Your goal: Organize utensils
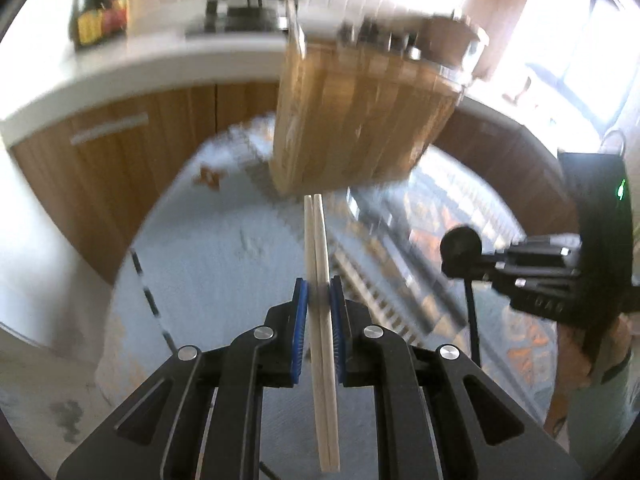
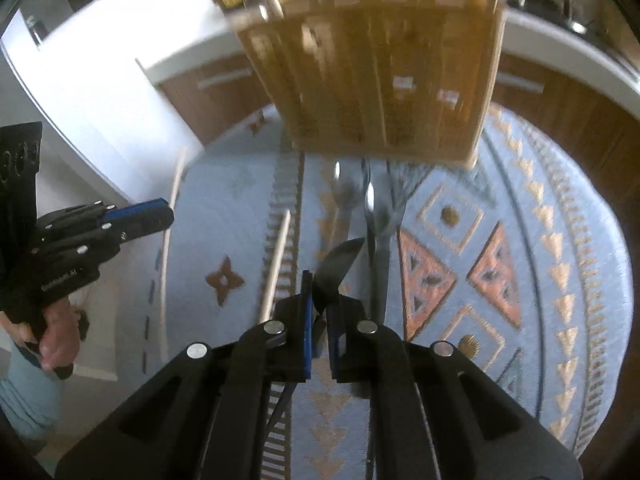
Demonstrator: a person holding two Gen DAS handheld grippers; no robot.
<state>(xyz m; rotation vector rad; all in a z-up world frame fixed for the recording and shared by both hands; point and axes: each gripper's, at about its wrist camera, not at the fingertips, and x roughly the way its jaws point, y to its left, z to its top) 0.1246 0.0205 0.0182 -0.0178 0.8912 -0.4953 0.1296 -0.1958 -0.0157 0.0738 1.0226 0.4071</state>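
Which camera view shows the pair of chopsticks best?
The left wrist view: the chopsticks run up the centre, clamped between the left gripper fingers. The right wrist view shows only that gripper side-on, with a pale stick blurred beyond it.

organizer [image 2: 380, 72]: motion-blurred, top cut off | metal cutlery [image 2: 376, 208]: blurred

Light source: I see daylight flooding in from the window [image 1: 592, 52] at upper right of my left view, blown out white.
Glare: the white countertop [image 1: 132, 64] washes out near it.
Blur: heavy motion smear on the wooden organizer [image 1: 360, 120] in both feeds; the rug [image 2: 520, 240] pattern streaks.
Sharpest: my left gripper [image 1: 319, 300] and the chopsticks [image 1: 320, 264] stay crisp.
Distortion: fisheye bends cabinets into arcs; corners go black.
Exposure: right view dimmer, warmer.
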